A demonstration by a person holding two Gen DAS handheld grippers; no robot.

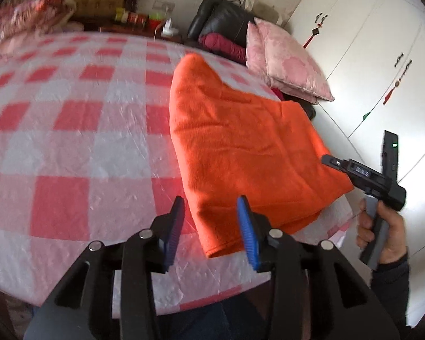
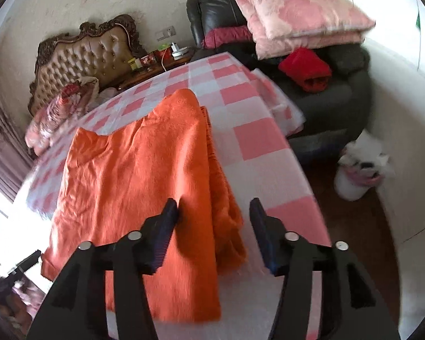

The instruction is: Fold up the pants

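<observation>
The orange pants (image 1: pixel 240 147) lie folded on a table (image 1: pixel 70 141) covered with a red-and-white checked cloth, close to its near right edge. My left gripper (image 1: pixel 211 221) is open, its blue pads straddling the near left corner of the pants just above the fabric. In the left wrist view a hand (image 1: pixel 382 235) holds the right gripper (image 1: pixel 330 161) at the right edge of the pants. From the right wrist view, the right gripper (image 2: pixel 214 215) is open over the near part of the pants (image 2: pixel 136 170), holding nothing.
Pink pillows (image 2: pixel 297 14) and a red garment (image 2: pixel 306 68) sit on a dark armchair (image 2: pixel 340 96) beyond the table (image 2: pixel 263 147). White wardrobe doors (image 1: pixel 368 42) stand on the right. A tufted headboard (image 2: pixel 85 56) stands at the back; a white bin (image 2: pixel 359 175) sits on the floor.
</observation>
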